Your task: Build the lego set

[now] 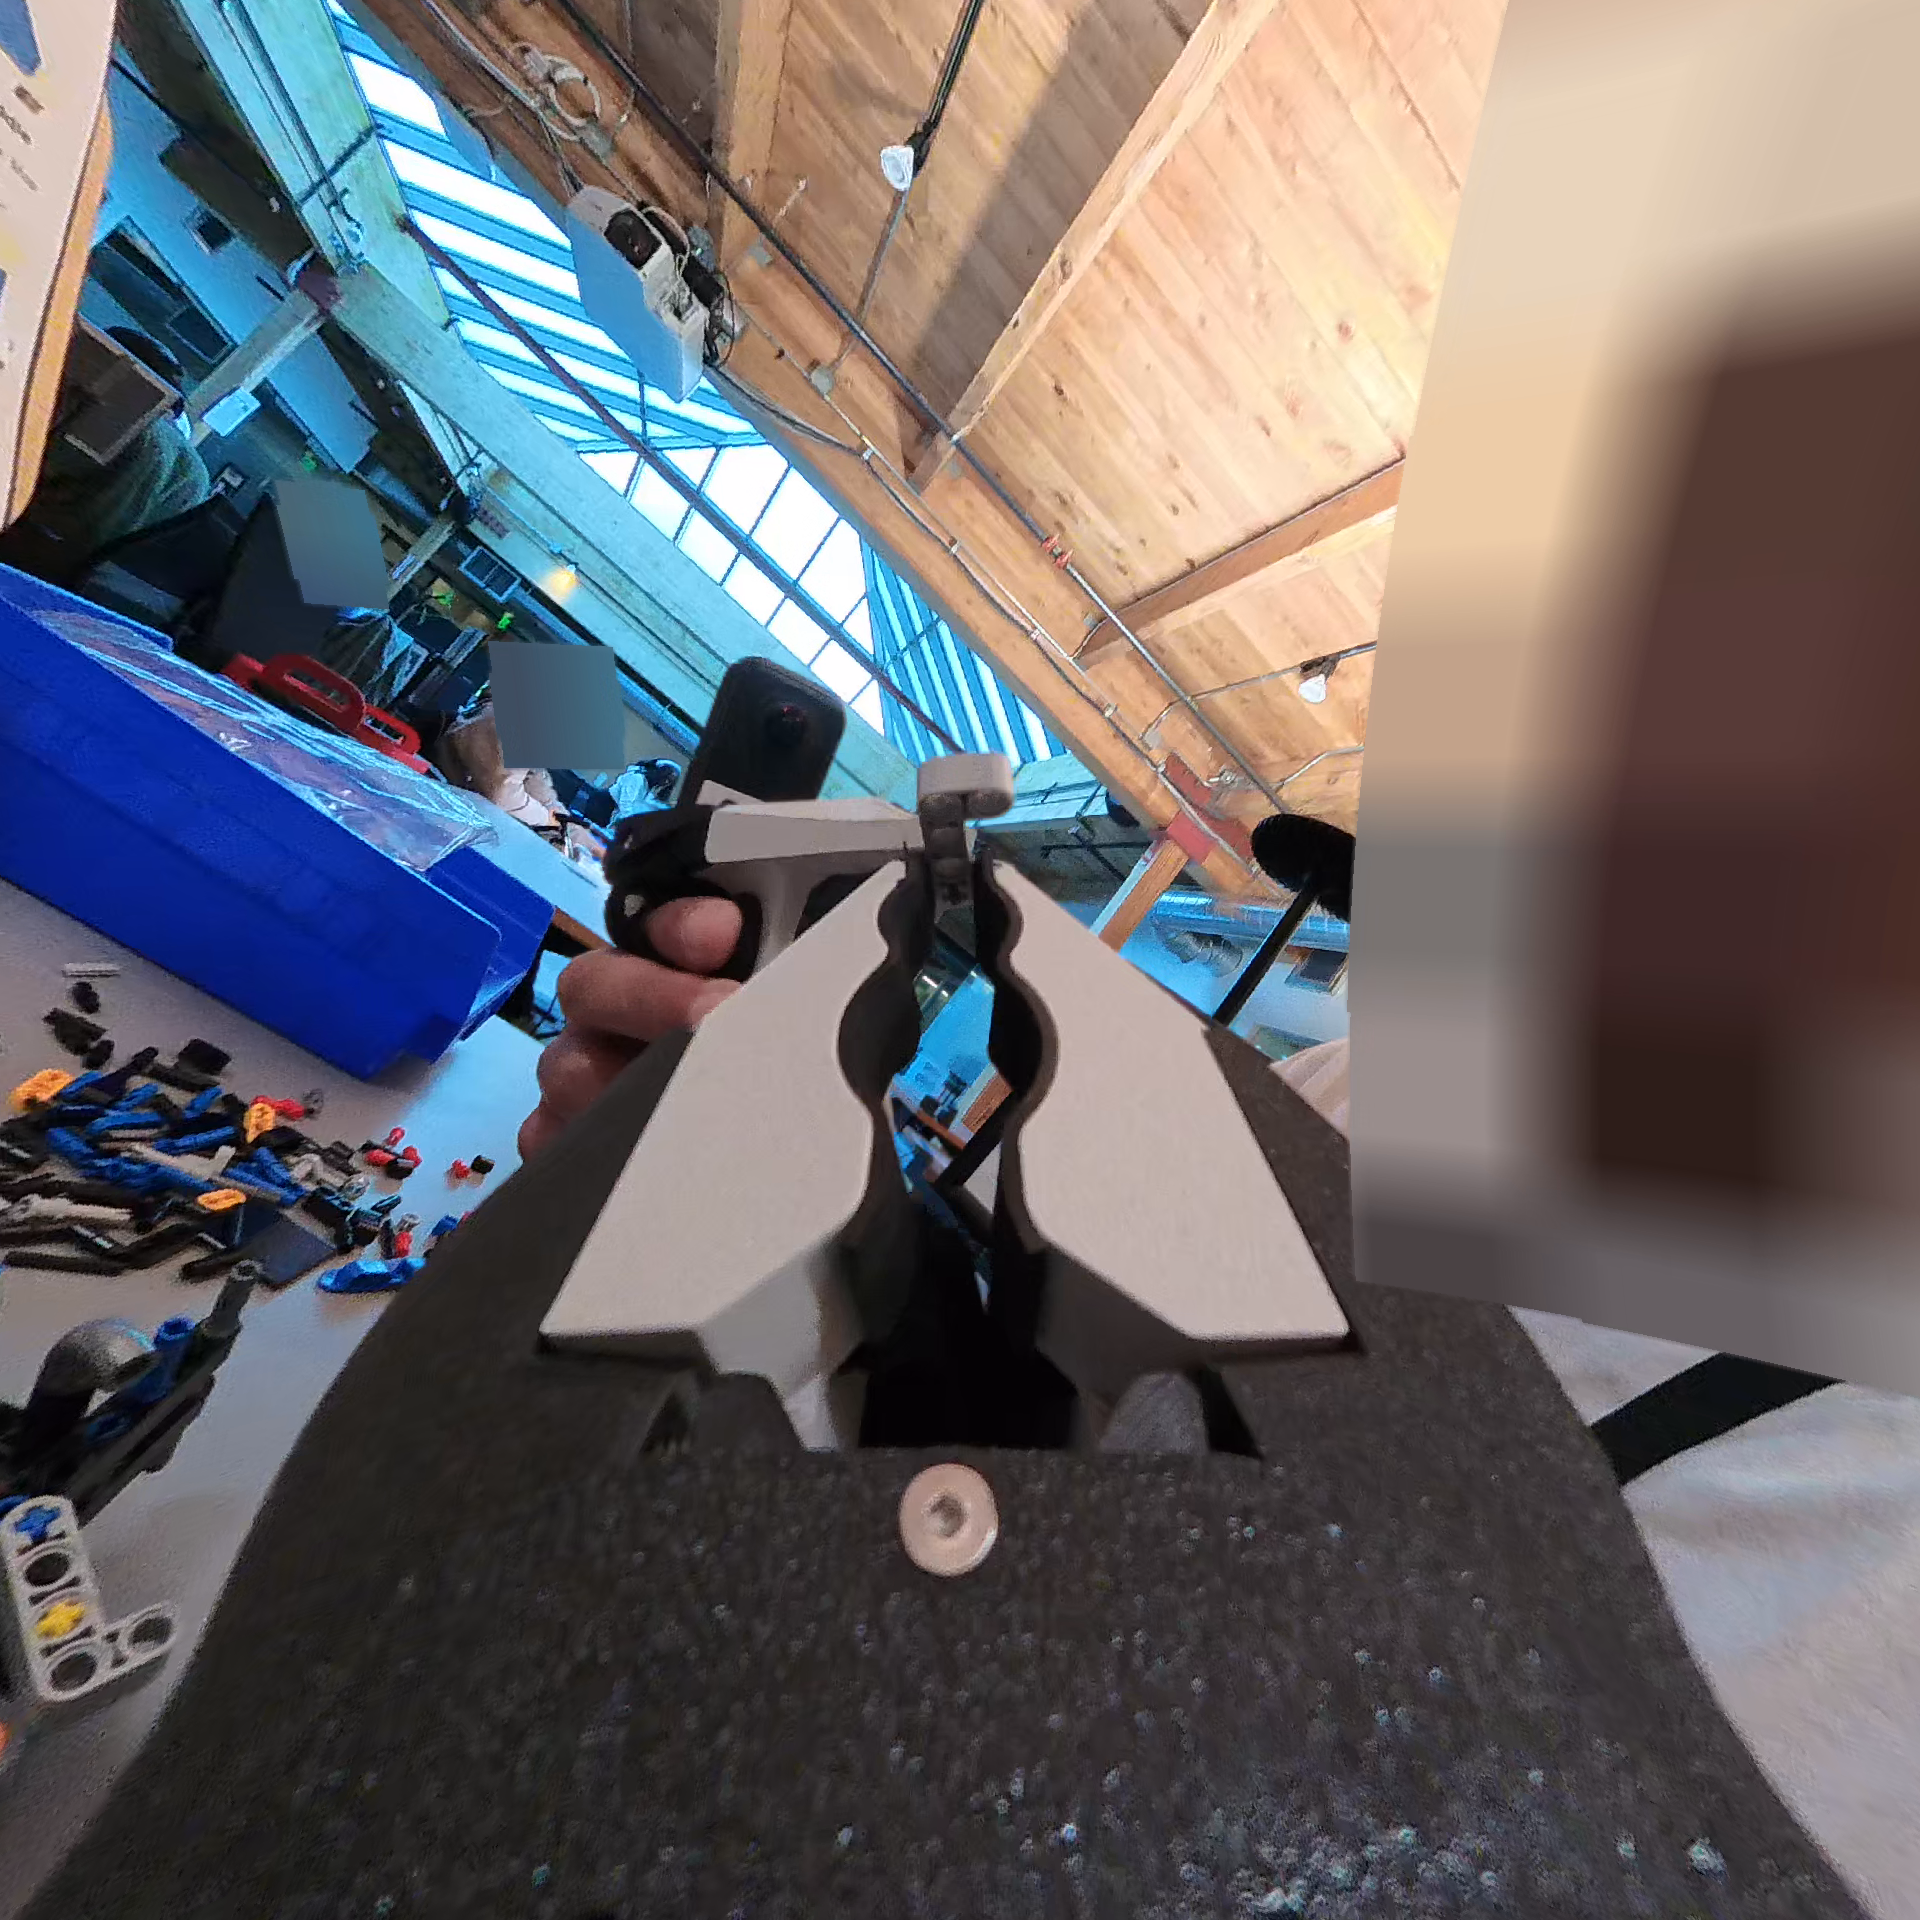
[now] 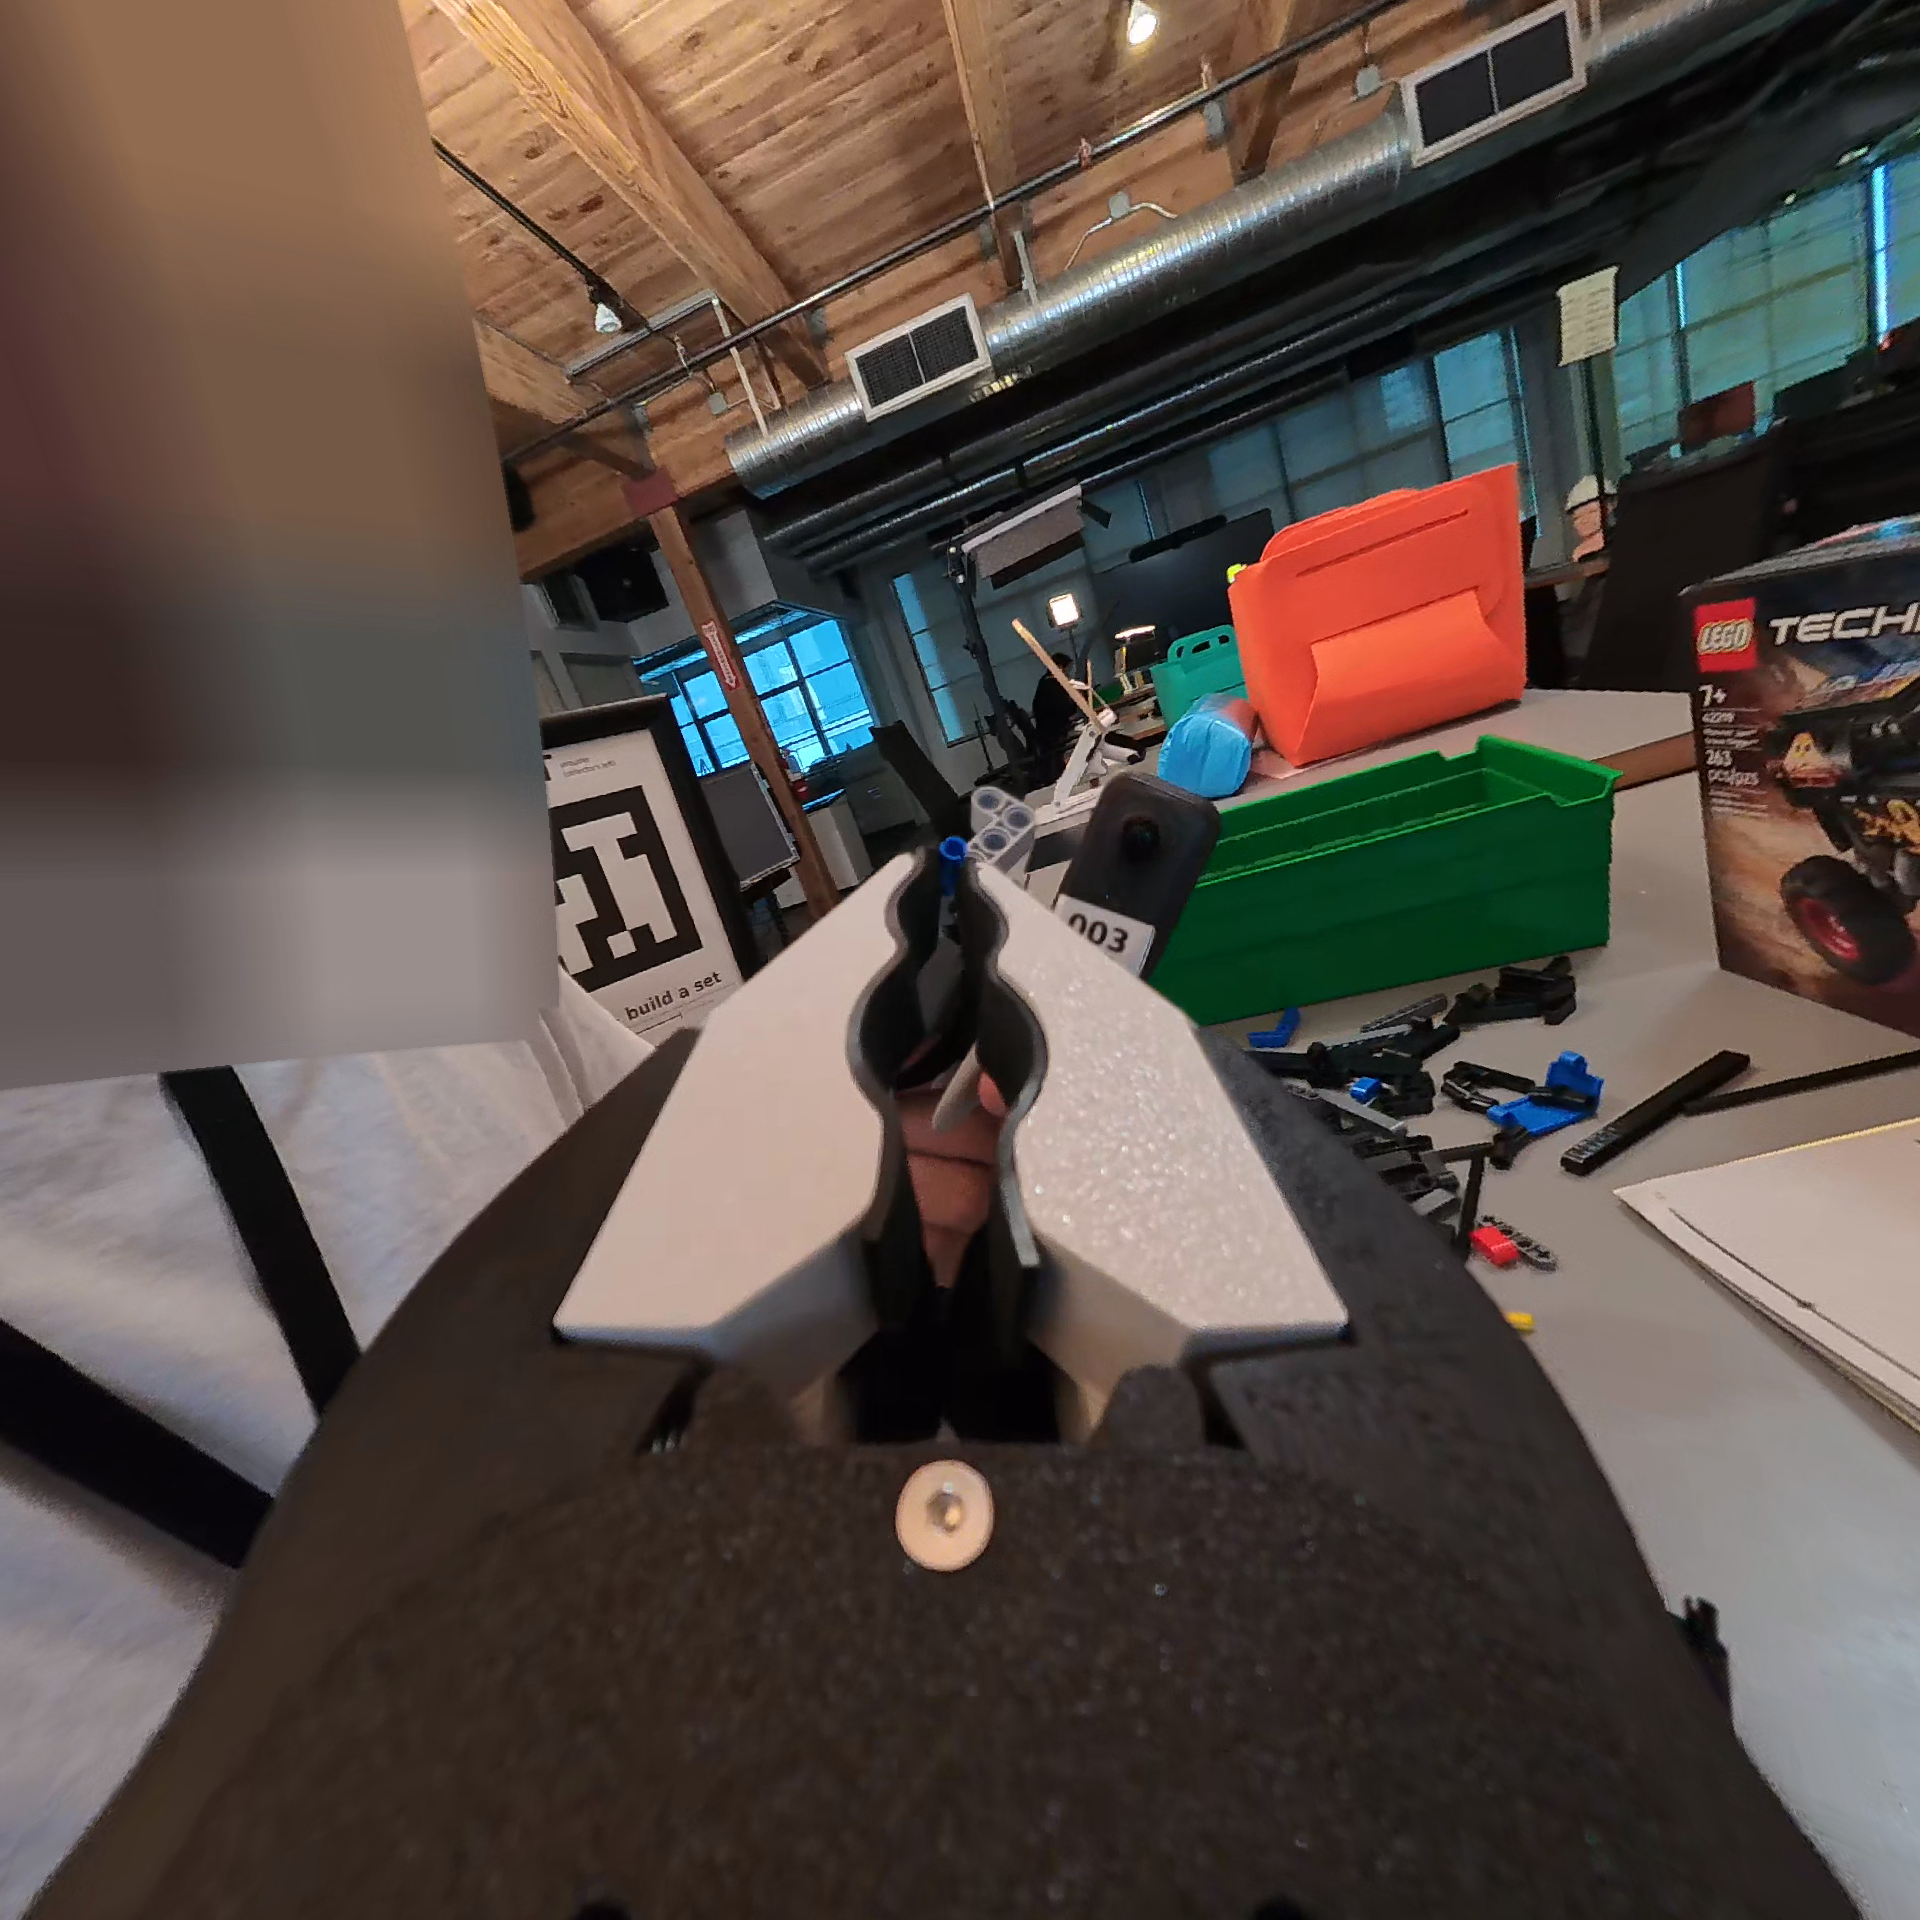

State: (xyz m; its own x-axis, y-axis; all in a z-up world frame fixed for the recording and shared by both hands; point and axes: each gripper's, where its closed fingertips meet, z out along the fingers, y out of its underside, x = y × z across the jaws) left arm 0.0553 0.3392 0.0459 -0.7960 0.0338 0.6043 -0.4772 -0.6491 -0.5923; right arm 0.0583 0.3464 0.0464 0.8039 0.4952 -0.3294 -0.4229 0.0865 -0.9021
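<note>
Both grippers were raised tip to tip above the table: left gripper (image 1: pixel 943 873) pinched a grey beam (image 1: pixel 964 787), right gripper (image 2: pixel 948 883) a blue pin (image 2: pixel 949 860), aligned for insertion; loose pieces (image 1: pixel 177 1164) lay below

Left gripper (image 1: pixel 951 883) at frame centre pinches a small grey lego beam (image 1: pixel 964 784) with its tips, raised toward the wooden ceiling; loose lego pieces (image 1: pixel 177 1153) and a blue bin (image 1: pixel 239 862) lie at left
</note>
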